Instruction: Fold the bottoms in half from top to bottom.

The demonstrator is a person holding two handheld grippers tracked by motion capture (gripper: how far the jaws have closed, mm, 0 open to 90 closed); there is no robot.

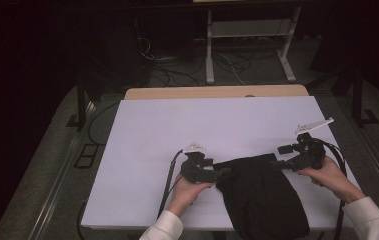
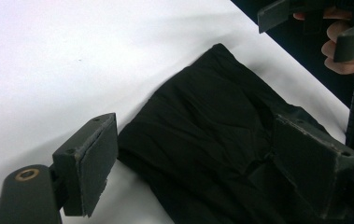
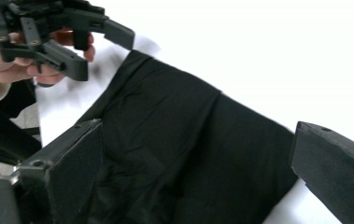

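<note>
The black garment (image 1: 262,195) lies lengthwise toward the person between both grippers; left gripper (image 1: 221,174) and right gripper (image 1: 279,165) gape open at its far corners, seemingly holding nothing.

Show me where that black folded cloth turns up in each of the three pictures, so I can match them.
High view: the black folded cloth lies at the near edge of the white table top, between the two hands.
Left gripper view: it fills the lower middle and right, between that gripper's jaws.
Right gripper view: it spans the centre, between that gripper's jaws.
Shared landmark: the white table top beneath the cloth.
</note>
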